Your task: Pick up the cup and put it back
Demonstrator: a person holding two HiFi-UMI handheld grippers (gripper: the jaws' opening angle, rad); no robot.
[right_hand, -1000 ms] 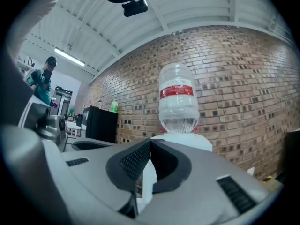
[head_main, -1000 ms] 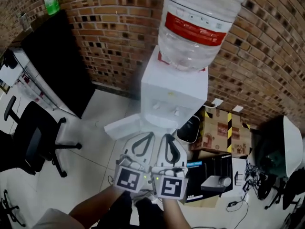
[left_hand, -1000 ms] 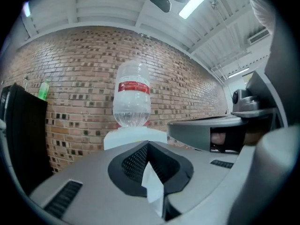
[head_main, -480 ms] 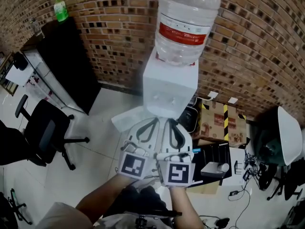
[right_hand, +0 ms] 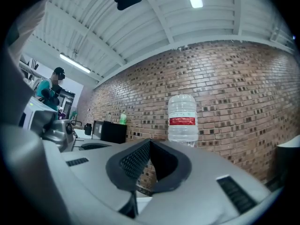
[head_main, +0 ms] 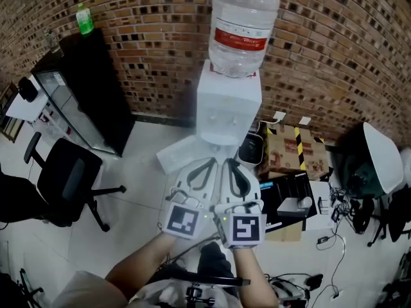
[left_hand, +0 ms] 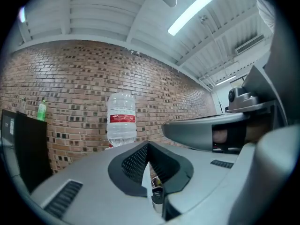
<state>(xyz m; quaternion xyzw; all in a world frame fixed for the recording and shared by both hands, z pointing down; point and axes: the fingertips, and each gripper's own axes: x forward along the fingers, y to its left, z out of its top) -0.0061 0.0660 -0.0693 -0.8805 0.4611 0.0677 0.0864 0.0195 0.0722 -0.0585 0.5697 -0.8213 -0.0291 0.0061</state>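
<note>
No cup shows in any view. Both grippers are held side by side in front of a white water dispenser (head_main: 228,104), which carries a big clear bottle (head_main: 243,27) with a red label. My left gripper (head_main: 207,163) is shut, its jaws meeting with nothing between them. My right gripper (head_main: 227,164) is also shut and empty. Both stand well short of the dispenser and touch nothing. The left gripper view shows the left gripper (left_hand: 149,145) with the bottle (left_hand: 122,121) beyond it. In the right gripper view the bottle (right_hand: 183,118) rises above the right gripper (right_hand: 150,142).
A brick wall (head_main: 148,37) runs behind the dispenser. On the left stand a black cabinet (head_main: 83,88) with a green bottle (head_main: 83,19) on top and an office chair (head_main: 67,181). Right of the dispenser are a dark bin (head_main: 249,149), cardboard boxes (head_main: 292,149) and cables (head_main: 334,204). A person (right_hand: 49,90) stands far off.
The dispenser and bottle have shrunk and slid up in the head view as both grippers drew back and rose together. Both stay shut and side by side.
</note>
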